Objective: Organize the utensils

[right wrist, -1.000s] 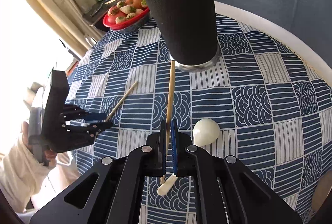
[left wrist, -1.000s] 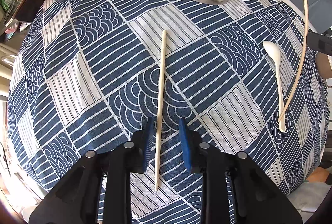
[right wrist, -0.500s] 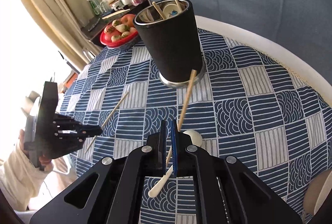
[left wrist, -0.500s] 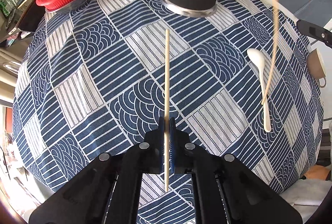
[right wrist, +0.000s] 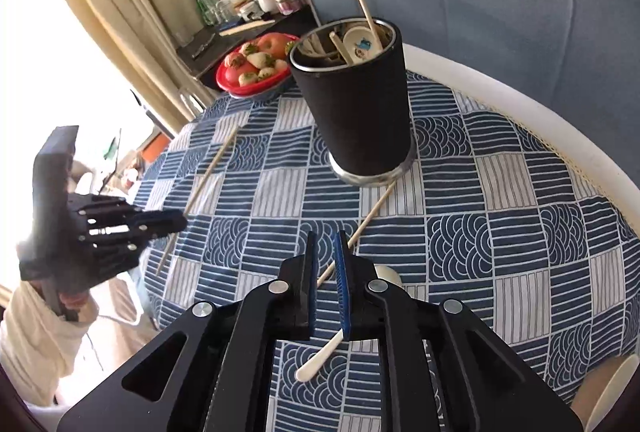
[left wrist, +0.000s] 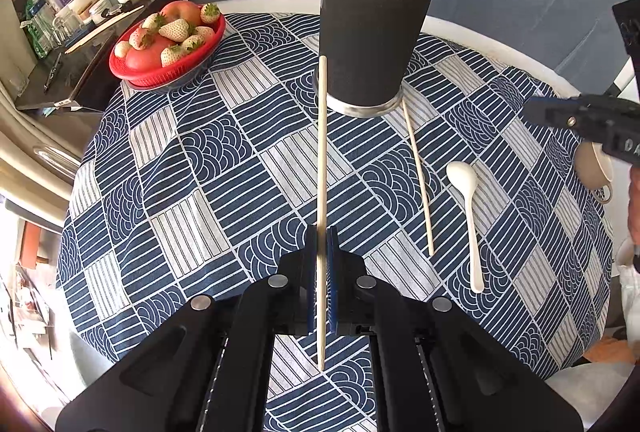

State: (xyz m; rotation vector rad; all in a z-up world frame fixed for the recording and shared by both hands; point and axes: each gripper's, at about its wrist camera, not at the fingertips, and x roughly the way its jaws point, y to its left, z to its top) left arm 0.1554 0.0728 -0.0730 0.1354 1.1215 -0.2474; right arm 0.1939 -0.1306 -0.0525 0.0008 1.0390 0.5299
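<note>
Chopstick (left wrist: 321,192) is now lifted off the surface (left wrist: 224,172), clamped in your left gripper (left wrist: 321,260) and pointing ahead at the cup (left wrist: 370,48). Your right gripper (right wrist: 326,288) just let its chopstick (right wrist: 370,214) fall back beside the spoon (left wrist: 468,208); jaws narrowly apart, empty, hovering above it. One gained, one redo.

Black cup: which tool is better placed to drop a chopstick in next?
Left. The left tool is shut on a chopstick aimed toward the black cup. The right tool is open and empty; its chopstick lies on the tablecloth.
</note>
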